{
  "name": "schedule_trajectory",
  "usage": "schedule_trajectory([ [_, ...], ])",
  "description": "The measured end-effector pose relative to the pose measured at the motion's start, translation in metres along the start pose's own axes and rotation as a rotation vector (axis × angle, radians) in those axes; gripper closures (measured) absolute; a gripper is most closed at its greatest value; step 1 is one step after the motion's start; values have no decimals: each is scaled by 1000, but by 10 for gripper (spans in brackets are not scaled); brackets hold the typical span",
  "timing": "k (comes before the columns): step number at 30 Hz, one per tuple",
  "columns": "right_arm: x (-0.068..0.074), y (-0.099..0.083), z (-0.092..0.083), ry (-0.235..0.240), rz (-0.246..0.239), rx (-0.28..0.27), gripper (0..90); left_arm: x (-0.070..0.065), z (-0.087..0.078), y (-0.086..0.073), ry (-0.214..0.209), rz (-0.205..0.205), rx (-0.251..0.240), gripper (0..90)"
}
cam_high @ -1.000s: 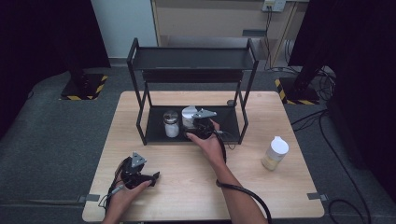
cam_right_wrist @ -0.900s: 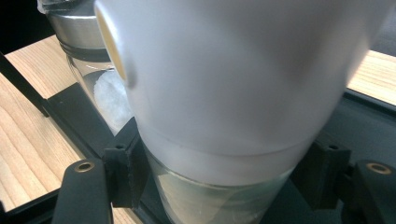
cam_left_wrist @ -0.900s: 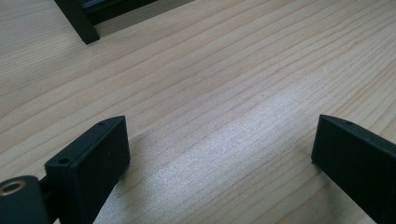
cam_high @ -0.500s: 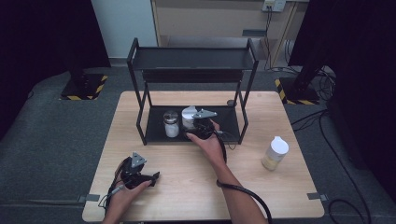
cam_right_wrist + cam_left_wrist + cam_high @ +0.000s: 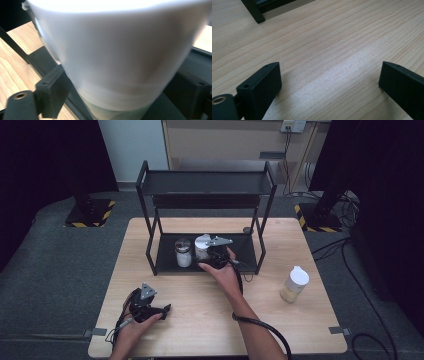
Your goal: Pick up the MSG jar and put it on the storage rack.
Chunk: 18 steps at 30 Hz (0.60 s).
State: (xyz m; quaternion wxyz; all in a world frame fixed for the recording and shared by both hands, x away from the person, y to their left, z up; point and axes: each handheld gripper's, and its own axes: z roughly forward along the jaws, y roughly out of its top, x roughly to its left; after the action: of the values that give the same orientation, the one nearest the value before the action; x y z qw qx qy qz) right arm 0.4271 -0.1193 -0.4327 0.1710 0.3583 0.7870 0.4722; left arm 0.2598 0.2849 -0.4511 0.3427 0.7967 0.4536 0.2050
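So my right gripper [image 5: 212, 251] is at the lower shelf of the black metal rack [image 5: 207, 182], and the white-lidded clear jar [image 5: 117, 55] stands upright right between its jaws, which have just been opening, so they look clear of its sides now. It's down on the shelf beside the silver-lidded glass jar [image 5: 183, 253]. My left gripper [image 5: 159, 310] idles wide open and empty over the wooden tabletop [image 5: 200, 315], well apart.

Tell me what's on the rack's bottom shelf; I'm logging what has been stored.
On the rack's bottom shelf stand a silver-lidded jar and a white-capped container, side by side. The right claw straddles the container, jaws just opening. The hand covers the shelf behind it.
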Motion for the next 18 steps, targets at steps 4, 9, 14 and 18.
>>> schedule_trajectory([
  [4,-1,-2,-1,-2,17,1,81,0,0,0,0,0,0,34],
  [9,-2,-3,-3,-1,22,-2,60,0,0,0,0,0,0,34],
  [14,-2,-5,-5,3,25,-3,50,0,0,0,0,1,1,34],
  [18,-3,-5,-7,9,28,-4,47,0,0,0,0,0,0,34],
])
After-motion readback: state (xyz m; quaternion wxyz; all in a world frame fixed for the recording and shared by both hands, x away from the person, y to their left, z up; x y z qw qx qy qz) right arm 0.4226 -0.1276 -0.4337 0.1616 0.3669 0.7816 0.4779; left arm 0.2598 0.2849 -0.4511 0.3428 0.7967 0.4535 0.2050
